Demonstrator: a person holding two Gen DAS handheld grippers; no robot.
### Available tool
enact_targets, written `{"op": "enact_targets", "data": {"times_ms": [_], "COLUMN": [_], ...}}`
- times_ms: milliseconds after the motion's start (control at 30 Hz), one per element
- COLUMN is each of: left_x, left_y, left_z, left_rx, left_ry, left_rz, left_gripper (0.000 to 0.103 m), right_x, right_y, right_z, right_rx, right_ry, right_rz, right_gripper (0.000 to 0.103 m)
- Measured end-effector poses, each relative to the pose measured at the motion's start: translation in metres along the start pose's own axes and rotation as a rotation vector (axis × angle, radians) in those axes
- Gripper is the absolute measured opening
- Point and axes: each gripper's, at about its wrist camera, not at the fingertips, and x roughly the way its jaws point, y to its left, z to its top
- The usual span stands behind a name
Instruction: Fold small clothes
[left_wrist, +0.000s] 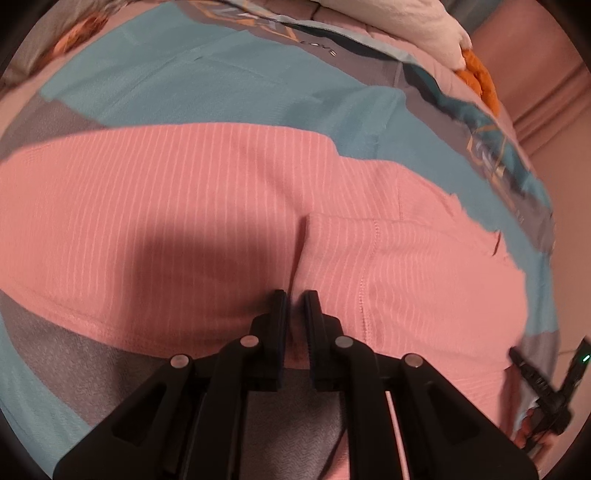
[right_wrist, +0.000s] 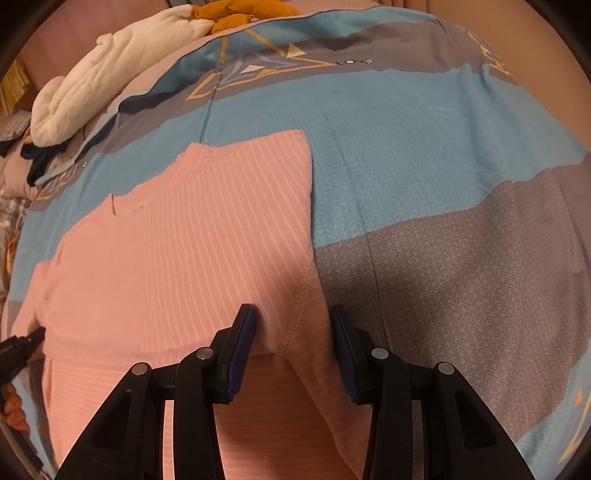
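Observation:
A pink ribbed top (left_wrist: 207, 192) lies on a blue and grey bedspread (left_wrist: 229, 85). In the left wrist view my left gripper (left_wrist: 295, 295) has its jaws nearly together, pinching a fold of the pink fabric at the garment's near edge. In the right wrist view the same pink top (right_wrist: 184, 251) lies folded, its collar at the far left. My right gripper (right_wrist: 291, 314) is open, its fingers straddling the stitched hem at the top's right edge. The right gripper also shows at the right edge of the left wrist view (left_wrist: 546, 384).
A white fluffy garment (right_wrist: 110, 70) and an orange garment (right_wrist: 243, 13) lie at the far edge of the bed. Dark clothing (right_wrist: 40, 158) lies at the left. The bedspread (right_wrist: 443, 184) stretches bare to the right.

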Motion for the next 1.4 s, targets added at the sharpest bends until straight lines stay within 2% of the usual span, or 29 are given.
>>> {"op": "enact_targets", "data": {"times_ms": [100, 133, 167, 267, 333, 400, 467, 533, 700, 833, 967, 1167, 1267, 1400], "left_x": [-0.010, -0.014, -0.019, -0.039, -0.053, -0.067, -0.086, -0.099, -0.128, -0.143, -0.149, -0.146, -0.141, -0.136], "left_y": [0.007, 0.007, 0.006, 0.000, -0.004, -0.009, -0.011, -0.013, -0.018, -0.012, 0.004, 0.043, 0.067, 0.099], "left_z": [-0.005, -0.008, -0.011, -0.023, -0.029, -0.034, -0.041, -0.045, -0.052, -0.057, -0.061, -0.069, -0.071, -0.070], "left_rx": [-0.056, -0.055, -0.056, -0.049, -0.030, -0.017, -0.013, -0.016, -0.006, -0.017, -0.073, -0.177, -0.245, -0.340], "left_ry": [-0.001, -0.005, -0.007, -0.037, -0.064, -0.095, -0.138, -0.166, -0.237, -0.282, -0.314, -0.315, -0.317, -0.324], "left_rz": [-0.063, -0.075, -0.090, -0.121, -0.120, -0.130, -0.156, -0.180, -0.199, -0.183, -0.147, -0.094, -0.076, -0.039], "left_gripper": [0.022, 0.032, 0.046, 0.067, 0.073, 0.084, 0.091, 0.095, 0.101, 0.102, 0.102, 0.102, 0.101, 0.100], "right_x": [-0.003, -0.004, -0.005, -0.014, -0.025, -0.034, -0.049, -0.064, -0.097, -0.118, -0.131, -0.138, -0.134, -0.122], "right_y": [0.000, 0.001, 0.002, 0.006, 0.007, 0.009, 0.011, 0.016, 0.027, 0.033, 0.033, 0.031, 0.031, 0.029], "right_z": [0.000, -0.001, -0.002, -0.008, -0.011, -0.013, -0.014, -0.016, -0.023, -0.027, -0.036, -0.056, -0.068, -0.083], "right_rx": [0.001, 0.000, -0.008, -0.038, -0.037, -0.038, -0.045, -0.066, -0.113, -0.125, -0.128, -0.118, -0.119, -0.111], "right_ry": [0.003, 0.003, 0.002, -0.014, -0.037, -0.057, -0.098, -0.137, -0.230, -0.285, -0.319, -0.348, -0.339, -0.277], "right_rz": [-0.009, -0.009, -0.012, -0.044, -0.042, -0.020, -0.005, 0.002, 0.022, 0.070, 0.115, 0.147, 0.169, 0.197], "right_gripper": [0.041, 0.041, 0.042, 0.054, 0.062, 0.072, 0.075, 0.084, 0.095, 0.096, 0.096, 0.096, 0.096, 0.096]}}
